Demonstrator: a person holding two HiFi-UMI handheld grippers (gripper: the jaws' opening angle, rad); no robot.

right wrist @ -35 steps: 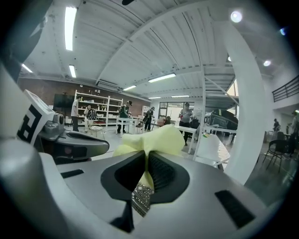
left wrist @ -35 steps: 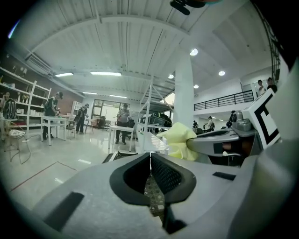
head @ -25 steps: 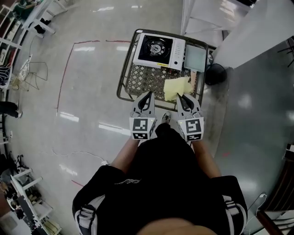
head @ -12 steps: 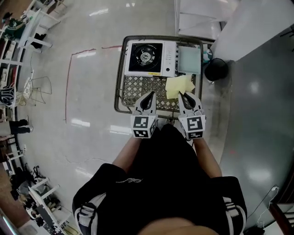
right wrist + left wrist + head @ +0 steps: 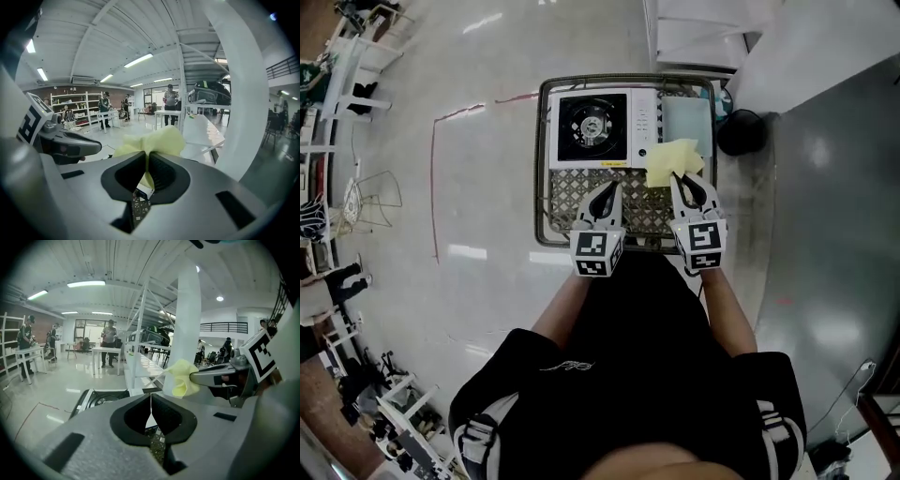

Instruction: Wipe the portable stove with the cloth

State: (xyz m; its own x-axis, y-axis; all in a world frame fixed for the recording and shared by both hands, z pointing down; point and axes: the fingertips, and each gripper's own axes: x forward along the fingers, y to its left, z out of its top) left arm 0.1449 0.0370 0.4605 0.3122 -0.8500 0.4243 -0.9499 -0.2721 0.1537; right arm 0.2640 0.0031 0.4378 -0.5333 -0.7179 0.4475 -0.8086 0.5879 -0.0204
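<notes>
While the right gripper [image 5: 680, 178] clamps the yellow cloth [image 5: 673, 157] at the portable stove's [image 5: 605, 131] near-right corner | left gripper [image 5: 609, 187] clenched on nothing, over the lattice tabletop [image 5: 581, 197] | risk: only a small pinch, so dragging across the burner [image 5: 584, 124] may pull the cloth free.

Open workshop hall, shelving racks [image 5: 77, 105], work tables [image 5: 106, 350]

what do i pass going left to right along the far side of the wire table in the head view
stove → pale flat panel → black round thing on the floor just off the table. The cloth, held in the right hand-held gripper, straddles the first two, so it is left out.
</notes>
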